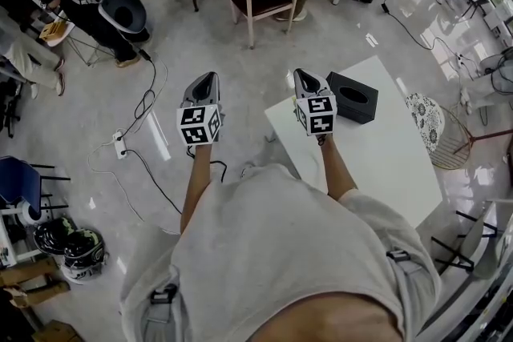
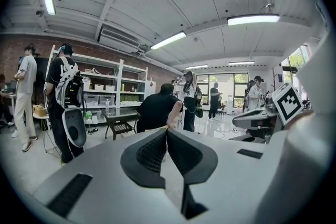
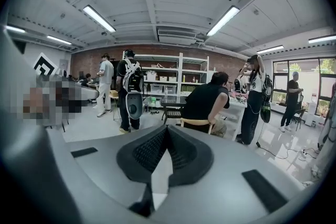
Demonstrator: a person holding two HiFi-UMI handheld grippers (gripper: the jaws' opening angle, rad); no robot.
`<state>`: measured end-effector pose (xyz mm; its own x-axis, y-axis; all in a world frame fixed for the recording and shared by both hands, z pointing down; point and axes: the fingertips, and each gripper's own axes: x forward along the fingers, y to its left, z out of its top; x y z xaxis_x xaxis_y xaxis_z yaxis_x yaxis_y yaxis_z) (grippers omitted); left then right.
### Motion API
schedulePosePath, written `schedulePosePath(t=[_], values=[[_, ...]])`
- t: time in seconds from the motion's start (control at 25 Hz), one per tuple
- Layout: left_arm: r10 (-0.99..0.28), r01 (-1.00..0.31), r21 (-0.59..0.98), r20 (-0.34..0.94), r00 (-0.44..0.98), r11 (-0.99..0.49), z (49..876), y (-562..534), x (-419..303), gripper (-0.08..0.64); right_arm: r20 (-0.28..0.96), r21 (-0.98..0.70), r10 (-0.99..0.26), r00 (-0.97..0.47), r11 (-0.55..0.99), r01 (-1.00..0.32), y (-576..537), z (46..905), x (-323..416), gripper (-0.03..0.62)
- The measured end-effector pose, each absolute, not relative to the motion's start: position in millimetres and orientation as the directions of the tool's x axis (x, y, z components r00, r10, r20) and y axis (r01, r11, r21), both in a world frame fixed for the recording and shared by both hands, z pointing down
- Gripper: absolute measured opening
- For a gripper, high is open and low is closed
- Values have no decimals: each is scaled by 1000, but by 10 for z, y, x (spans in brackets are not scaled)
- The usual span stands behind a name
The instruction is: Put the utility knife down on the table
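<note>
Both the left hand-held gripper (image 1: 207, 80) and right hand-held gripper (image 1: 303, 77) are closed; a black box (image 1: 353, 98) sits on the table (image 1: 385, 164).

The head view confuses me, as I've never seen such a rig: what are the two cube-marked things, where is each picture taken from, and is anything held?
A person holds a two-jaw tool in each hand: the left gripper and the right gripper. The head view looks down from a camera on their head. The other two views come from cameras riding on each gripper, looking along its jaws into the room. Both pairs of jaws are together with nothing between them. On the white table stands a black box. No knife shows.
</note>
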<state>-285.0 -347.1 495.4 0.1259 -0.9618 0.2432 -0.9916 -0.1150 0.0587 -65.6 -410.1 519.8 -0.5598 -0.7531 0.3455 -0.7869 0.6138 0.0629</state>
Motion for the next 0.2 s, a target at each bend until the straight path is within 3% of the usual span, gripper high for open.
schedulePosePath(t=[0.2], values=[[-961, -991, 60, 244, 131, -120, 4969, -3491, -2822, 23, 349, 64, -754, -557, 612, -788, -4118, 5214, -646, 31]])
